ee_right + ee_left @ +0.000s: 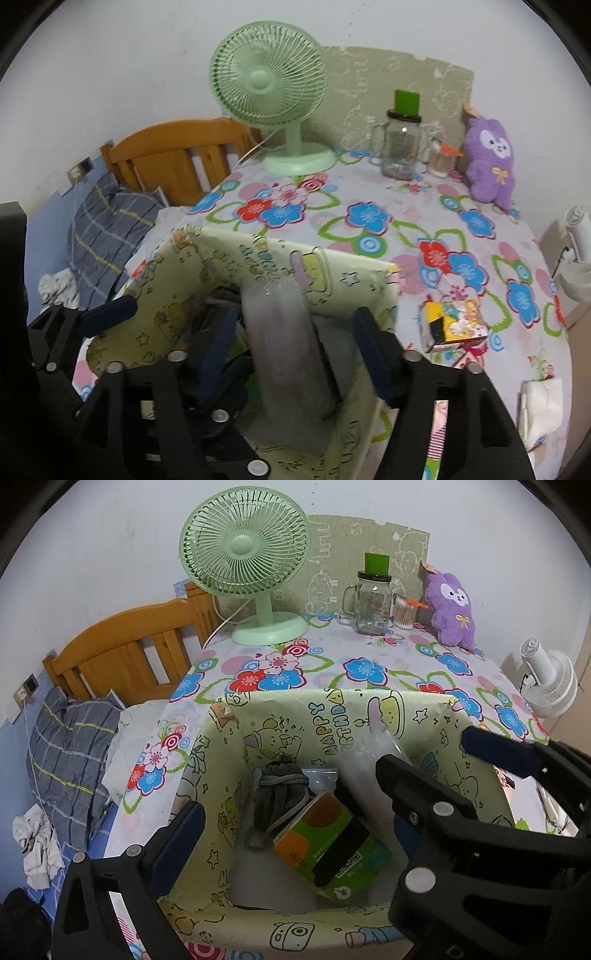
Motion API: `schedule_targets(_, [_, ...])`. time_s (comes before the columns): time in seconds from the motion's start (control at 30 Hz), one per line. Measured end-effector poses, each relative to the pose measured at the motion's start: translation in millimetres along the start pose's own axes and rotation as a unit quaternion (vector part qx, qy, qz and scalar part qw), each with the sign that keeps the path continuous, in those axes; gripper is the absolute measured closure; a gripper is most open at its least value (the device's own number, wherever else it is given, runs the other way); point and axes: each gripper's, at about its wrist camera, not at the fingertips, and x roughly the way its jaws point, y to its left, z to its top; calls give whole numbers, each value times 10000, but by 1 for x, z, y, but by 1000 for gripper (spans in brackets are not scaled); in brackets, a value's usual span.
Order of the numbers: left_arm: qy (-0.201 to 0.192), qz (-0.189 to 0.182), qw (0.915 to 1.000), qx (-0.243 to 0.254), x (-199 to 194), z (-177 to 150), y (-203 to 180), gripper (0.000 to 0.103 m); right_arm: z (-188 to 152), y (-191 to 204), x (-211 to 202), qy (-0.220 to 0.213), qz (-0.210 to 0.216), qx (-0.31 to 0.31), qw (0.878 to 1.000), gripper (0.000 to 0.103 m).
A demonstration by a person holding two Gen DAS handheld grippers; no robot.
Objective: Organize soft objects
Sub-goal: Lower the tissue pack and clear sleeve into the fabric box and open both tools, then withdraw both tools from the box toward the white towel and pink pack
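Note:
A yellow cartoon-print box (pixel 221 760) stands on the flowered table and holds a grey drawstring pouch (pixel 277 797) and a green-orange tissue pack (pixel 332 849). My left gripper (pixel 332 775) is open above the box, its fingers straddling it. My right gripper (pixel 295 332) is open over the same box (pixel 166 295); a blurred clear plastic package (pixel 284 339) hangs between its fingers, apart from both pads, over the box. That package also shows in the left wrist view (pixel 373 749). A purple plush toy (pixel 450 609) sits at the table's back right; it also shows in the right wrist view (pixel 491 158).
A green desk fan (pixel 247 561), a glass jar mug (pixel 369 602) and a cotton-swab cup (pixel 404 611) stand at the back. A small yellow box (pixel 454 321) and a white tissue pack (pixel 539 406) lie right of the box. A bed (pixel 74 738) is left; a white fan (pixel 550 679) is right.

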Motion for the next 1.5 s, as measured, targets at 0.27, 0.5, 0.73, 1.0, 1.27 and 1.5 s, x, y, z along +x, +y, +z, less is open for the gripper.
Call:
schedule_targets(0.27, [-149,-82,9999,-23,-13,3,-9,0,2,-9,-18,-182,-199,-36,9996,22])
schedule_targets(0.5, [-285,-65,9995,-71,-27,3,-21,0,0,-19,-36,-276,-200,64,9994,20])
schedule_targets(0.73, [-448,-32,9989,-132,-43,4,-35,0,-4,-30,-57,-411,-203,122,9989,20])
schedule_targets(1.0, [-674,-69,9977,-61,-66,6,-55,0,-7,-45,-87,-689,-357,243,9967,13])
schedule_targets(1.27, [-795,-116,9968,7,-81,5,-75,0,-14,-61,-111,-847,-468,279,9949,10])
schedule_targets(1.5, [-934,-171,9955,39,-96,5,-93,0,-18,-76,-132,-1035,-544,320,9926,7])
